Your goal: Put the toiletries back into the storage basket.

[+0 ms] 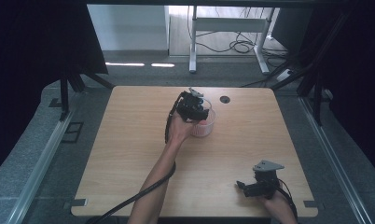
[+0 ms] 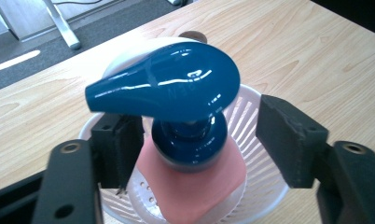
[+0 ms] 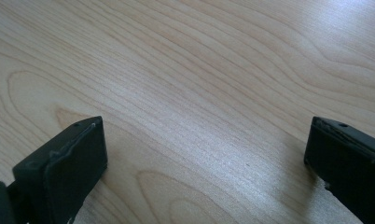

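Note:
A glossy blue pump head (image 2: 171,79) tops a pink bottle (image 2: 195,186) that stands in a white slotted basket (image 2: 265,186). My left gripper (image 2: 199,140) is open, with one jaw on each side of the blue collar below the pump head; the left jaw is close to it and the right jaw is clearly apart. From above, the left gripper (image 1: 195,106) hangs over the basket (image 1: 208,128) at the table's far middle. My right gripper (image 1: 245,186) rests low near the front right edge, open (image 3: 209,154) over bare wood.
The wooden table (image 1: 129,154) has a round cable hole (image 1: 225,99) behind the basket. A black cable (image 1: 143,191) trails from the left forearm to the front edge. Beyond the table, a white desk frame (image 1: 227,28) stands on grey floor.

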The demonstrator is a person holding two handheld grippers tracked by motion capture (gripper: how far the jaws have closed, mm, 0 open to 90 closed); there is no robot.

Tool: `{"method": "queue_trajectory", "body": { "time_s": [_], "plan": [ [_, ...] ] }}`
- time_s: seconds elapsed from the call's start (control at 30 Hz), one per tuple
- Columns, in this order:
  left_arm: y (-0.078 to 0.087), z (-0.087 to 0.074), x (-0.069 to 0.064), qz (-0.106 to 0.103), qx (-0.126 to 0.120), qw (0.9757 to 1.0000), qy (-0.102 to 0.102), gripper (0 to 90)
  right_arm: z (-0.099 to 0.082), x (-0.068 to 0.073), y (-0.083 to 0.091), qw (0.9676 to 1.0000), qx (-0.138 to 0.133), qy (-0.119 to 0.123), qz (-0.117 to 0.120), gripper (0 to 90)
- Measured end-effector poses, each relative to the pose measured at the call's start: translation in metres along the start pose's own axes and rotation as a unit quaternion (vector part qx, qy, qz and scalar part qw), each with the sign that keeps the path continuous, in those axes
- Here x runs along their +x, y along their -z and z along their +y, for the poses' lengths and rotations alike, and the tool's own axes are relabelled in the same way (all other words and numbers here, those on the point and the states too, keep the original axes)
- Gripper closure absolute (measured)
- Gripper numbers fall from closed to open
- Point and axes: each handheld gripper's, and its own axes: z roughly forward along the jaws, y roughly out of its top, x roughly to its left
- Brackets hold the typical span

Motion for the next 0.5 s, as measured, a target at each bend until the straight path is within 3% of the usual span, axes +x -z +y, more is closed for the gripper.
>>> {"method": "queue_trajectory", "body": {
  "time_s": [0.37,0.5],
  "plan": [
    [0.012,0.001,0.000,-0.015,-0.007,0.9999,0.000,14.3,0.000,0.000,0.000,1.0000,0.000,0.000,0.000,0.0],
    [0.017,0.001,0.000,-0.018,-0.009,0.9998,-0.002,12.8,0.000,0.000,0.000,1.0000,0.000,0.001,0.000,0.0]
  ]
}}
